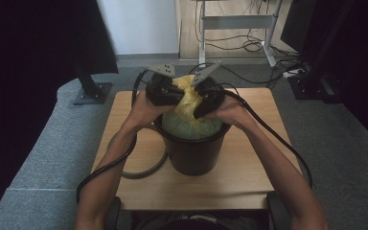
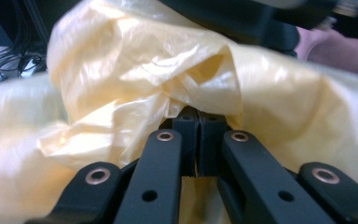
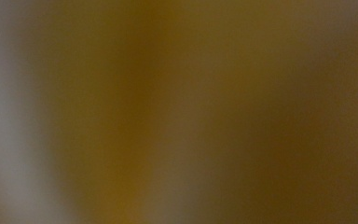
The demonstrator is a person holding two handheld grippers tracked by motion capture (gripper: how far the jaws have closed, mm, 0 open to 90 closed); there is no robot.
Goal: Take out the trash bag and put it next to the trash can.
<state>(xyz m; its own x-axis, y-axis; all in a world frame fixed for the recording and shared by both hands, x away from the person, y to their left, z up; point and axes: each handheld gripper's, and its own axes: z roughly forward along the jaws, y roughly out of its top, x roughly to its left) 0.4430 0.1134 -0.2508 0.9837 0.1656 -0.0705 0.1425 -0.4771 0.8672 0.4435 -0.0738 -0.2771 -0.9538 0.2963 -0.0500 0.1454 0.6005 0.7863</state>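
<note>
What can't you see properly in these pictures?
- Right gripper view: one brown-yellow blur, so the right gripper's fingers can't be judged; the yellow bag seems pressed against the lens.
- Left gripper view: the bag drapes over the left gripper's closed fingers.
- High view: the bag hides the bin's inside.

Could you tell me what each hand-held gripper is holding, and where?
Left hand-held gripper pinches a fold at the top of the yellow bag. Right hand-held gripper: cannot be told.

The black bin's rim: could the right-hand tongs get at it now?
Probably yes. The right tongs sit just above the bin's rim, against the yellow bag, with nothing between tongs and rim.
</note>
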